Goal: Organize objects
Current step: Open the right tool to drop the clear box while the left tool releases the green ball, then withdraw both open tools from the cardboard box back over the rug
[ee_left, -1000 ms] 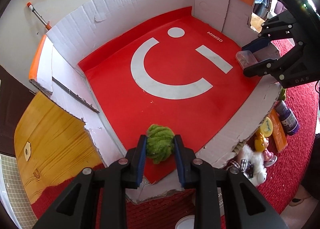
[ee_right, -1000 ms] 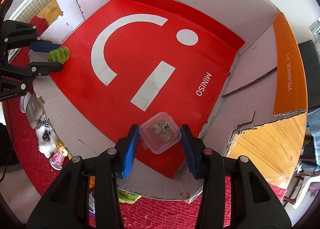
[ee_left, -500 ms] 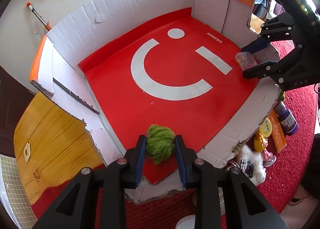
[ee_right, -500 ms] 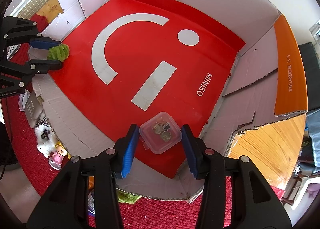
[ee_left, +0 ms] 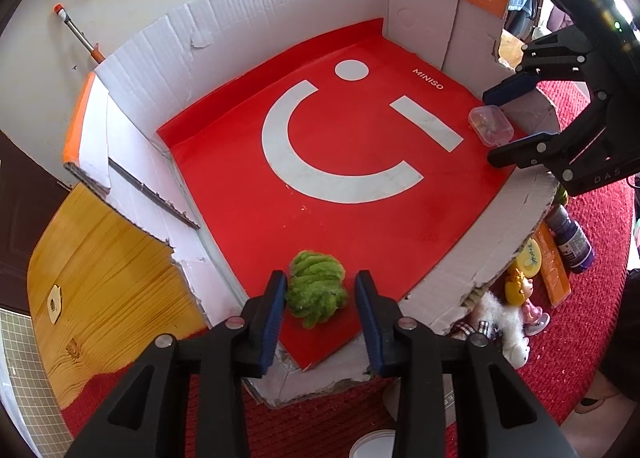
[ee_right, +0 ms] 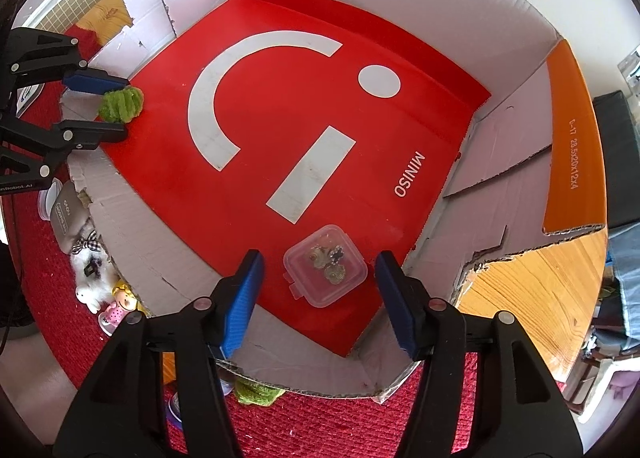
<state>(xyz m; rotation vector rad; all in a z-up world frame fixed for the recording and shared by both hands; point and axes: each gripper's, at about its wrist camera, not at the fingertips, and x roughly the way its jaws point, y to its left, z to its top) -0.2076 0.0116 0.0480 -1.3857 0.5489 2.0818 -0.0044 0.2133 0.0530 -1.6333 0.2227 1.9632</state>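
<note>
We are looking into a cardboard box (ee_left: 224, 29) whose floor is covered by a red sheet (ee_left: 348, 225). Our left gripper (ee_left: 320, 298) is hovering with fingers apart around the green yarn ball (ee_left: 317, 288), which is lying on the sheet's near corner. Our right gripper (ee_right: 318, 278) is likewise holding its fingers apart around the small clear container (ee_right: 325, 265) lying on the sheet.

Corrugated cardboard box (ee_left: 224, 33), matt white, torn ragged edges. Smooth red liner sheet (ee_left: 360, 193), slight sheen. Fuzzy green yarn ball (ee_left: 316, 288). Clear glossy plastic container (ee_right: 325, 265). Matt black plastic gripper arms, ribbed blue pads (ee_right: 240, 298). Varnished wood floor (ee_left: 104, 274). Coarse red woven rug (ee_right: 320, 422).
</note>
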